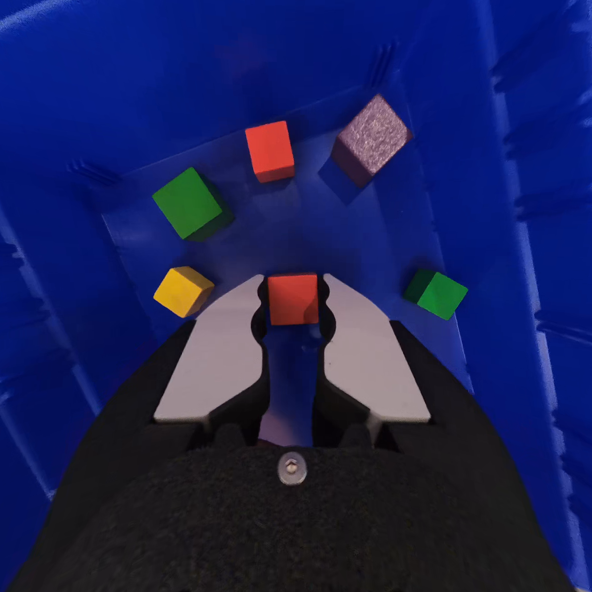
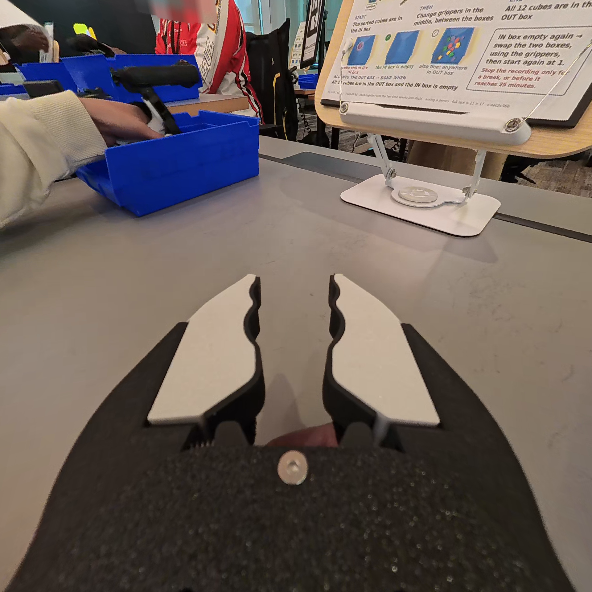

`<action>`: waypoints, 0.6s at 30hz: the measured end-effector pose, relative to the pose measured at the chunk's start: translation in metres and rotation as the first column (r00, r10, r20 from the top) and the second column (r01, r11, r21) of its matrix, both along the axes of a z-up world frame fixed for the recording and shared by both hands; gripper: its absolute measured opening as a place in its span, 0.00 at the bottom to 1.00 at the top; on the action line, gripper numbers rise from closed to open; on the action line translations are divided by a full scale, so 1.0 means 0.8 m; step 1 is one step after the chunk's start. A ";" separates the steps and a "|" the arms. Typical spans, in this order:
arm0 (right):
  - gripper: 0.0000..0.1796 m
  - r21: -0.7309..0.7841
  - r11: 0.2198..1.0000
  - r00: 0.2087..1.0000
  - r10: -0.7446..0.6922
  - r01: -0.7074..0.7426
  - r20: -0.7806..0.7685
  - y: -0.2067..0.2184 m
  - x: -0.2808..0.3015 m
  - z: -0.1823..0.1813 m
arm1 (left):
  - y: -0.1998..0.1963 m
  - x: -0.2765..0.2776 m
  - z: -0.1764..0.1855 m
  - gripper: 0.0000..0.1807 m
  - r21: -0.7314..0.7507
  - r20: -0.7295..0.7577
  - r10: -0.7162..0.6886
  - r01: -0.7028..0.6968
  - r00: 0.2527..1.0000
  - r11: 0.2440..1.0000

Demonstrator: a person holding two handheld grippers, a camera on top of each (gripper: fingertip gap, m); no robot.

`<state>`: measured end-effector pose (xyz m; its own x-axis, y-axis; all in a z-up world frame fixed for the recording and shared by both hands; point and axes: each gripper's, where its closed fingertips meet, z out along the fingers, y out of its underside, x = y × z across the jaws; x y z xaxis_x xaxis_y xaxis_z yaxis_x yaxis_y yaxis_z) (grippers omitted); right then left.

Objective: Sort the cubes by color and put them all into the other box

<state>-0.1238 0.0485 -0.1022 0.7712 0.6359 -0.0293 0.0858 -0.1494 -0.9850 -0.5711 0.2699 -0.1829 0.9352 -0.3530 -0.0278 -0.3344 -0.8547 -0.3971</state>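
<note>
In the left wrist view my left gripper (image 1: 292,288) is inside a blue box (image 1: 288,80) and is shut on a red cube (image 1: 293,298) between its fingertips. On the box floor lie another red cube (image 1: 270,150), a purple cube (image 1: 371,140), a large green cube (image 1: 189,202), a small green cube (image 1: 437,293) and a yellow cube (image 1: 182,291). In the right wrist view my right gripper (image 2: 294,282) is open and empty above the grey table (image 2: 320,256). The blue box (image 2: 179,166) shows at the left there, with the left gripper (image 2: 153,96) and a hand reaching into it.
A white stand (image 2: 419,205) holding an instruction sheet (image 2: 448,54) is at the back right of the table. More blue boxes (image 2: 96,70) and a seated person in a red and white top (image 2: 224,48) are behind the table. The grippers' ends are close to 50 cm from one another.
</note>
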 end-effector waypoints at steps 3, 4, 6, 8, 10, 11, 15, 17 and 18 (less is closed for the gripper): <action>0.22 -0.005 1.000 1.000 0.004 -0.004 -0.003 0.000 0.000 0.000 | -0.009 -0.002 0.005 0.16 -0.006 0.007 -0.022 0.022 1.000 1.000; 0.22 -0.004 1.000 1.000 0.006 -0.006 -0.004 0.000 0.000 0.000 | -0.012 -0.001 0.011 0.16 0.002 0.029 -0.025 0.025 0.999 1.000; 0.22 -0.003 1.000 1.000 0.010 -0.010 -0.007 -0.001 0.000 0.000 | -0.018 0.003 0.036 0.16 0.050 0.092 -0.036 0.031 0.995 0.998; 0.22 0.000 1.000 1.000 0.013 -0.013 -0.009 -0.001 -0.001 0.001 | -0.026 0.016 0.077 0.16 0.138 0.188 -0.075 0.049 0.979 0.989; 0.22 -0.004 1.000 1.000 0.021 -0.021 -0.011 -0.002 -0.001 0.001 | -0.040 0.040 0.127 0.16 0.256 0.284 -0.160 0.086 0.946 0.963; 0.22 -0.006 1.000 1.000 0.026 -0.026 -0.010 -0.003 -0.002 0.000 | -0.051 0.057 0.153 0.16 0.313 0.336 -0.213 0.104 0.918 0.944; 0.22 -0.012 0.999 0.999 0.049 -0.049 -0.002 -0.005 -0.004 0.001 | -0.117 0.142 0.232 0.16 0.548 0.442 -0.495 0.211 0.748 0.809; 0.22 -0.015 0.998 0.998 0.069 -0.069 -0.005 -0.008 -0.007 0.002 | -0.154 0.182 0.250 0.16 0.635 0.427 -0.610 0.259 0.667 0.728; 0.21 -0.021 0.996 0.997 0.081 -0.081 -0.013 -0.009 -0.008 0.002 | -0.169 0.199 0.255 0.16 0.669 0.415 -0.654 0.276 0.632 0.691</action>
